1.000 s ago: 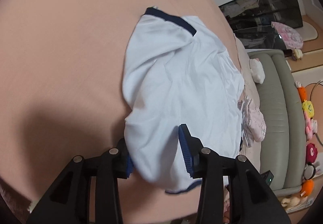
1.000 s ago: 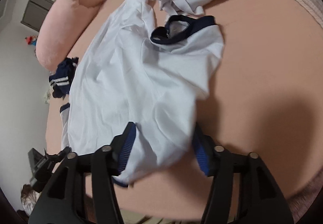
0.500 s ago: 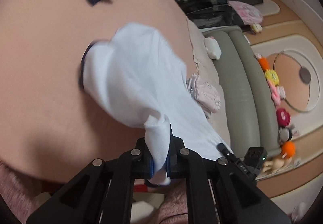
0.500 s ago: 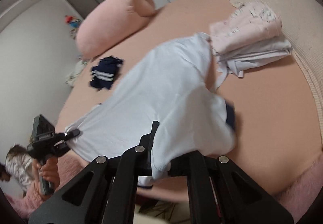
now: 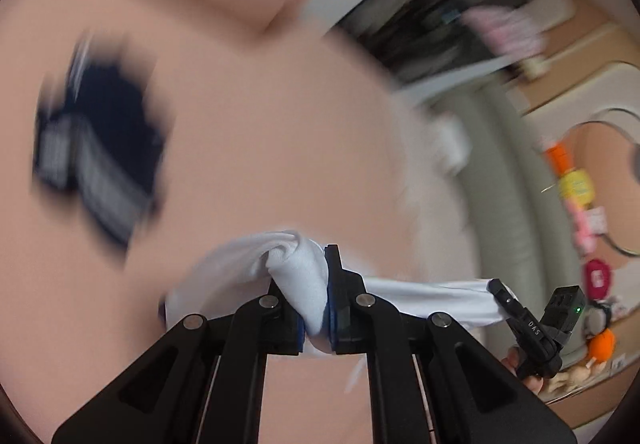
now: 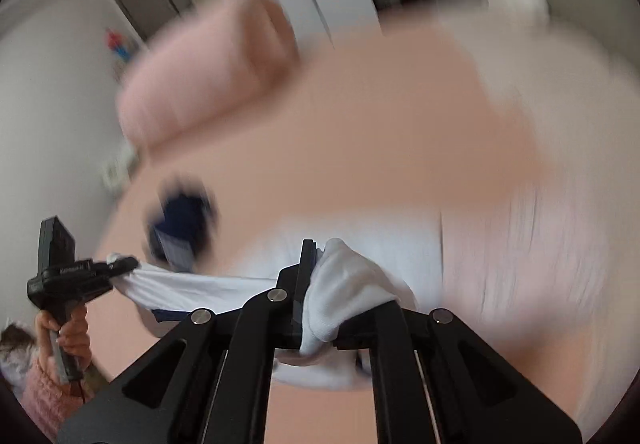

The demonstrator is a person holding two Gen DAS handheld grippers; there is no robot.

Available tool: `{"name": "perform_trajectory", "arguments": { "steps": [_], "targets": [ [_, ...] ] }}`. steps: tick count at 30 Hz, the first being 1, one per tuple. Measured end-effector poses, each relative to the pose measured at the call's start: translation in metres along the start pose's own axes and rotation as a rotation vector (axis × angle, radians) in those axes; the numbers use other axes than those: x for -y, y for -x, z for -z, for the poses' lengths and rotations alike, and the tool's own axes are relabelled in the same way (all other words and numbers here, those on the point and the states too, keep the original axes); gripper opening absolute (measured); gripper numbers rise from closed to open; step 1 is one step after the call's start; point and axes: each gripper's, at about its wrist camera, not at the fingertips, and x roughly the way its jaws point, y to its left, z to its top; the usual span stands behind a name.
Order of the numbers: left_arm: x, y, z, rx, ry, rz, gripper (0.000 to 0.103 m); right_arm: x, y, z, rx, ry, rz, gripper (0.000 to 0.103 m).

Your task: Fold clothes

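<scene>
Peach bed (image 5: 260, 147); pink bolster (image 6: 208, 75); white wall (image 6: 52, 91)

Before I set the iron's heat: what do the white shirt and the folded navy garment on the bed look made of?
White shirt: thin, matte, soft knit, probably cotton or a blend; it bunches in soft folds between the jaws. Navy garment: dark fabric with pale stripes, too blurred to judge.

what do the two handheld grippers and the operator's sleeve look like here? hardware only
Both are matte black linkage grippers with silver pivot pins. The left gripper has blue pads on the inner finger faces. Seen from the other wrist, the right gripper has a slim black nose lettered "DAS", a boxy black module with a green light, and a pistol-style handle. A hand grips the left one's handle; the sleeve is fuzzy pink.
</scene>
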Motion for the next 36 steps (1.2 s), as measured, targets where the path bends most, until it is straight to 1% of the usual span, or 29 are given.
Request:
{"name": "perform_trajectory", "arguments": {
  "steps": [1,3,4,6,8,9,11,12,14,16,19,21,22,23,24,25,26,27,28,29,30,31,32,34,35,36],
  "targets": [
    [0.026,0.021,-0.031,0.064,-0.037,0.019,0.008,-0.015,0.023,-0.035,0.073,0.021,-0.024,0.004],
    [0.062,0.063,-0.057,0.136,-0.101,0.041,0.008,-0.039,0.073,-0.088,0.206,0.037,-0.073,0.004],
    [0.078,0.082,-0.065,0.17,-0.125,0.042,0.008,-0.048,0.095,-0.106,0.256,0.049,-0.09,0.004],
    [0.095,0.11,-0.069,0.214,-0.158,0.065,0.008,-0.058,0.135,-0.126,0.344,0.064,-0.12,0.005],
    [0.095,0.125,-0.057,0.235,-0.161,0.068,0.008,-0.061,0.158,-0.123,0.38,0.073,-0.149,0.005],
    [0.091,0.128,-0.05,0.238,-0.156,0.07,0.008,-0.061,0.165,-0.115,0.386,0.077,-0.163,0.005],
    [0.073,0.117,-0.032,0.219,-0.111,0.06,0.008,-0.056,0.165,-0.092,0.378,0.074,-0.175,0.006],
    [0.057,0.107,-0.019,0.194,-0.09,0.063,0.008,-0.052,0.157,-0.073,0.356,0.066,-0.174,0.006],
    [0.022,0.085,0.01,0.141,-0.06,0.042,0.008,-0.043,0.141,-0.036,0.307,0.05,-0.171,0.006],
    [-0.017,0.054,0.042,0.072,-0.026,0.004,0.008,-0.023,0.106,0.015,0.237,0.015,-0.146,0.006],
    [-0.091,-0.01,0.096,-0.085,0.076,-0.048,0.008,0.01,0.051,0.085,0.122,-0.035,-0.103,0.006],
    [-0.131,-0.047,0.125,-0.181,0.121,-0.088,0.009,0.038,0.005,0.135,0.015,-0.085,-0.053,0.006],
    [-0.155,-0.063,0.138,-0.223,0.165,-0.109,0.009,0.055,-0.025,0.164,-0.059,-0.112,-0.025,0.006],
    [-0.177,-0.079,0.151,-0.262,0.208,-0.13,0.009,0.066,-0.046,0.18,-0.107,-0.126,0.002,0.006],
    [-0.19,-0.087,0.16,-0.277,0.24,-0.136,0.01,0.079,-0.071,0.202,-0.173,-0.126,0.039,0.006],
    [-0.2,-0.088,0.168,-0.275,0.271,-0.127,0.013,0.088,-0.086,0.214,-0.214,-0.133,0.058,0.006],
    [-0.21,-0.09,0.175,-0.274,0.301,-0.118,0.02,0.099,-0.103,0.234,-0.276,-0.148,0.074,0.007],
    [-0.22,-0.091,0.183,-0.273,0.331,-0.109,0.032,0.104,-0.105,0.243,-0.279,-0.165,0.069,0.007],
    [-0.229,-0.091,0.19,-0.269,0.359,-0.098,0.036,0.108,-0.106,0.251,-0.277,-0.183,0.062,0.007],
    [-0.23,-0.084,0.194,-0.246,0.359,-0.068,0.039,0.113,-0.107,0.26,-0.276,-0.2,0.056,0.009],
    [-0.229,-0.076,0.201,-0.228,0.346,-0.049,0.042,0.115,-0.101,0.262,-0.265,-0.218,0.048,0.017],
    [-0.226,-0.067,0.209,-0.21,0.323,-0.042,0.044,0.116,-0.095,0.264,-0.254,-0.235,0.041,0.02],
    [-0.219,-0.06,0.218,-0.201,0.288,-0.036,0.045,0.119,-0.085,0.267,-0.233,-0.264,0.032,0.024],
    [-0.204,-0.048,0.237,-0.186,0.217,-0.028,0.045,0.114,-0.067,0.274,-0.206,-0.27,0.0,0.024],
    [-0.196,-0.051,0.245,-0.205,0.165,-0.044,0.045,0.111,-0.058,0.277,-0.192,-0.271,-0.016,0.024],
    [-0.187,-0.055,0.254,-0.223,0.113,-0.061,0.045,0.102,-0.053,0.281,-0.196,-0.249,-0.033,0.026]
  ]
}}
